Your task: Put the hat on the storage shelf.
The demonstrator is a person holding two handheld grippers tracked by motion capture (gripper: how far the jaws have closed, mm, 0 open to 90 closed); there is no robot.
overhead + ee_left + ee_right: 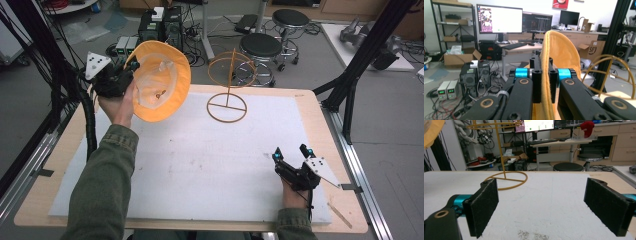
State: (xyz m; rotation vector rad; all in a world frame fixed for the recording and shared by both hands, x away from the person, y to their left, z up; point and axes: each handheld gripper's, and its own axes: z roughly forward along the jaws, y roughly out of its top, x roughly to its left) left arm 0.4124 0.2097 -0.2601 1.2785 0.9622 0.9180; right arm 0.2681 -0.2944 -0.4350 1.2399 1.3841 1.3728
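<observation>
While the left gripper (131,66) pinches the yellow hat's (165,82) brim above the tabletop's (200,165) far-left corner, the right gripper (291,152) rests open near its right edge.

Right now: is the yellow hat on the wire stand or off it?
Off. The left gripper holds the yellow hat by its brim in the air, left of the wire stand, whose top ring is bare.

In the left gripper view the bottom edge cuts off the orange hat (560,57), and the clamped jaws hide the strip of brim between them. The small dark mark inside the hat's crown, seen from the high view, is too small to make out. In the right gripper view the top edge crops the wire stand (505,173).
</observation>
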